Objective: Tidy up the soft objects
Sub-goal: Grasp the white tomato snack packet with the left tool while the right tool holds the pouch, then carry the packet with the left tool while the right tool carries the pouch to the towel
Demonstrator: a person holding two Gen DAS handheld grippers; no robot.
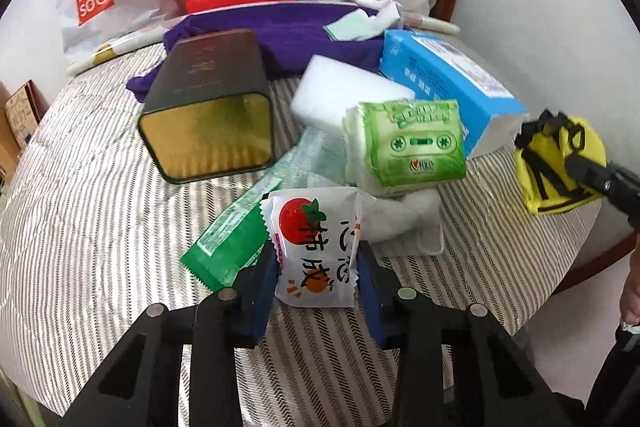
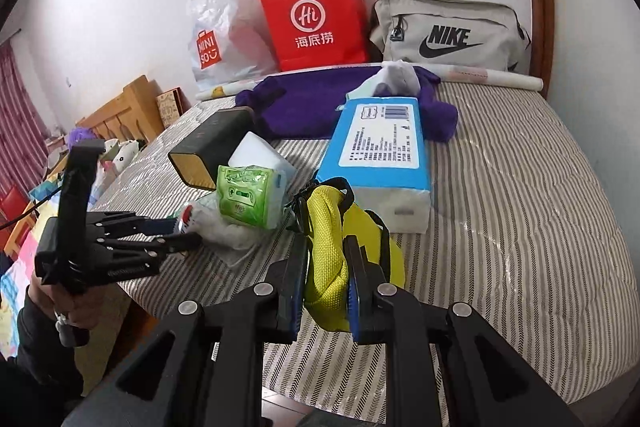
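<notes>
Between my left gripper's (image 1: 318, 267) fingers, the tomato sachet (image 1: 316, 251) is sitting, jaws half-closed, touching its edges. My right gripper (image 2: 326, 291) is pinching the yellow pouch (image 2: 332, 247) tight.

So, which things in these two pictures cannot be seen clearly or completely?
- Purple cloth, left wrist view: the dark tin and blue tissue pack cover parts.
- Yellow pouch, left wrist view: the right gripper hides its lower edge.
- White sponge, right wrist view: mostly behind the green tissue pack.
- Contents of the red bag: not visible.

The sponge (image 1: 344, 95) lies between the tin (image 1: 208, 107) and the tissue box (image 1: 448, 83), behind the tissue pack (image 1: 412, 143).
</notes>
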